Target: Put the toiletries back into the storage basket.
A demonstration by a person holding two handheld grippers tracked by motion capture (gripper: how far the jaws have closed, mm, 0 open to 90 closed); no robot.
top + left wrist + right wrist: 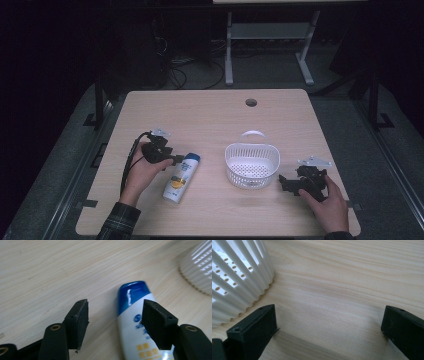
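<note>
A white bottle (182, 178) with a blue cap is lying on its side on the desk (215, 117), cap pointing away from the person, just left of a white slotted basket (251, 166). The left gripper (176, 160) is hovering at the bottle's cap end, and in the left gripper view its black pads are standing spread, with bare desk between them. The bottle (136, 322) is sitting toward the right-hand pad (156, 323), partly behind it, rather than centred in the gap, and nothing is being pinched. The right gripper (286, 183) is resting on the desk just right of the basket, its jaws likewise spread wide with only wood grain between them and the basket's ribbed wall (239, 282) at its left.

Judging from this layout, the step in hand is the approach to the bottle: the left gripper is lining up for a grasp, with the basket the likely destination. The next move is calling for a small sideways shift so the bottle's neck sits squarely between the pads, then a slight drop and a firm squeeze. Because the bottle is smooth and rounded, an off-centre pinch could make it roll or slip out.
</note>
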